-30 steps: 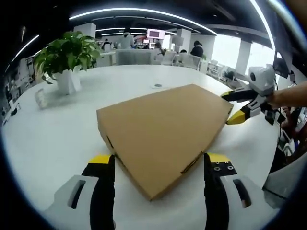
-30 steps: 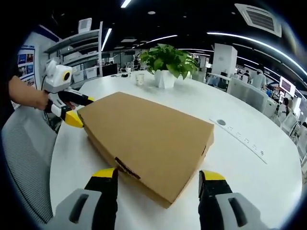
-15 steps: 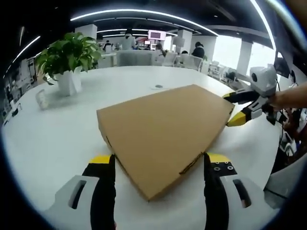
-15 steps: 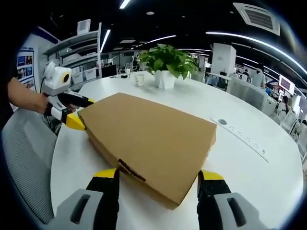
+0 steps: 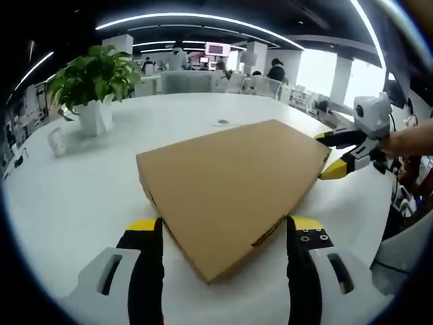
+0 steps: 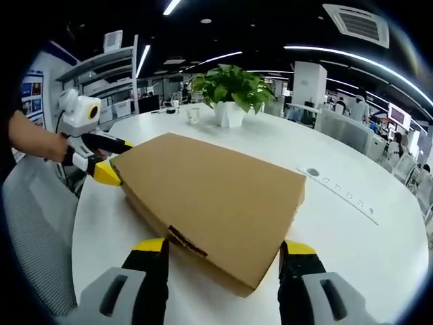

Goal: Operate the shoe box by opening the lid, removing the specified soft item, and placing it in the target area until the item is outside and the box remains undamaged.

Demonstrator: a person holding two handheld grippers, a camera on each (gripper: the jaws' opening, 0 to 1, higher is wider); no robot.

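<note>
Shoe box (image 5: 230, 186) lies shut on the white worktop (image 5: 74, 203), each released claw, left (image 5: 223, 230) and right (image 6: 223, 250), straddling an opposite corner, so lifting the lid evenly should avoid tearing.

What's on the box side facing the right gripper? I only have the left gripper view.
Observer: A small dark label sits on that side wall of the shoe box, between the open jaws of the right gripper.
Operator: Is the lid lifted on that side?
Observer: It looks shut. The right gripper view shows no gap along that edge.
Operator: What's on the table past the box on that side?
Observer: A long flat strip lies on the table, apart from the box.
</note>
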